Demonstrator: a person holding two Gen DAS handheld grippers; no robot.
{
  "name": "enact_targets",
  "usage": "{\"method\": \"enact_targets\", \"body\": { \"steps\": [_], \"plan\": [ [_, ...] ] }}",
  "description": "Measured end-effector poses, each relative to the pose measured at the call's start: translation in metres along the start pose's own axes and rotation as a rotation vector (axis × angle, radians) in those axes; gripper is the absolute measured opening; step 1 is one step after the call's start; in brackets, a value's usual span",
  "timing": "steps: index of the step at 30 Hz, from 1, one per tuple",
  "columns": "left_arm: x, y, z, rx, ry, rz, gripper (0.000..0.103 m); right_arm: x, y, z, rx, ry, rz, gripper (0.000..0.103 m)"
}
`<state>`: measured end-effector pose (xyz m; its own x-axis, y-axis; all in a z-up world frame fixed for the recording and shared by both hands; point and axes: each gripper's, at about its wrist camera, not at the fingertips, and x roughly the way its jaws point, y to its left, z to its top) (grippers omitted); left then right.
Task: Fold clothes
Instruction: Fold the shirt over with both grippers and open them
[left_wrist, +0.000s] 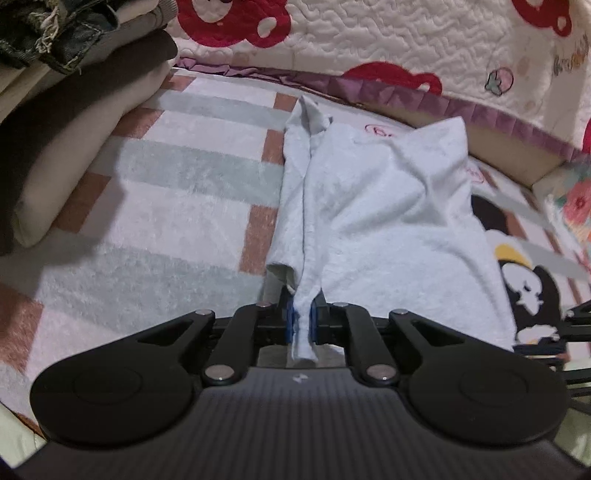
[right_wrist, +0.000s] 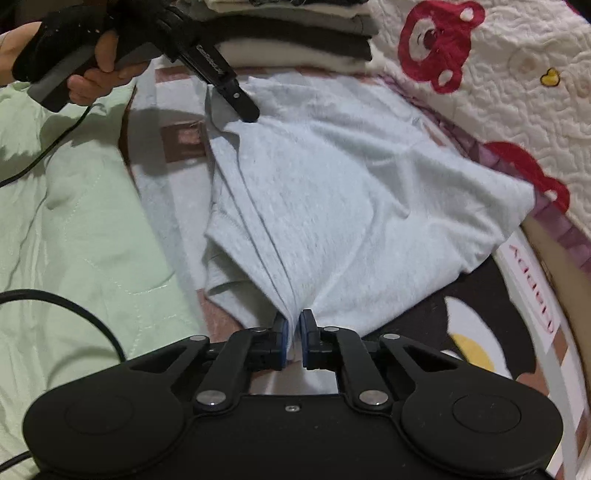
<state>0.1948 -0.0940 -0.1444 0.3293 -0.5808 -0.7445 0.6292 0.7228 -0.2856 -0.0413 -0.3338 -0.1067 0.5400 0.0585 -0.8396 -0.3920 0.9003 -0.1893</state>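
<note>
**Both grippers pinch the pale shirt**

The shirt lies on the checked blanket, its long axis running from the left gripper to the right gripper. Each gripper is closed on a bunched corner of the shirt. A clothes pile sits beside the shirt, beyond the left gripper.

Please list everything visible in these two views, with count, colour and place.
shirt: one, pale blue, spread on the rug, pinched at two edges.
rug: one, white with grey and brown stripes, underneath.
stack: one pile of folded clothes, dark and beige, beyond the shirt.
quilt: one, cream with red bears, alongside.
blanket: one, light green, near the hand.
hand: one, black-gloved.
left tool: black, shut on shirt.
right tool: black, shut on shirt.
</note>
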Motion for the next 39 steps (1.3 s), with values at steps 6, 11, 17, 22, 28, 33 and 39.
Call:
{"method": "enact_targets", "body": {
  "steps": [6, 11, 17, 22, 28, 33, 39],
  "plan": [
    [-0.004, 0.004, -0.003, -0.016, 0.016, 0.041, 0.011, -0.016, -0.022, -0.002, 0.13, -0.068, 0.02, 0.002],
    [-0.008, 0.009, -0.006, -0.015, 0.072, 0.122, 0.011, -0.03, -0.04, -0.004, 0.238, -0.125, 0.036, 0.006],
    [-0.019, 0.012, -0.001, 0.048, 0.065, 0.264, 0.014, -0.03, -0.067, 0.001, 0.343, -0.173, 0.019, 0.015],
    [-0.031, 0.012, 0.026, 0.056, -0.088, 0.065, 0.04, -0.01, -0.081, 0.014, 0.393, -0.167, 0.022, 0.024],
    [0.025, -0.004, 0.099, 0.211, -0.126, -0.047, 0.054, 0.022, -0.101, 0.028, 0.43, -0.178, -0.035, 0.039],
    [0.1, -0.049, 0.154, 0.375, -0.075, -0.063, 0.055, 0.049, -0.132, 0.033, 0.537, -0.212, -0.088, 0.045],
    [0.174, -0.067, 0.192, 0.347, 0.049, -0.049, 0.055, 0.078, -0.142, 0.022, 0.567, -0.225, -0.105, 0.045]
  ]
}}
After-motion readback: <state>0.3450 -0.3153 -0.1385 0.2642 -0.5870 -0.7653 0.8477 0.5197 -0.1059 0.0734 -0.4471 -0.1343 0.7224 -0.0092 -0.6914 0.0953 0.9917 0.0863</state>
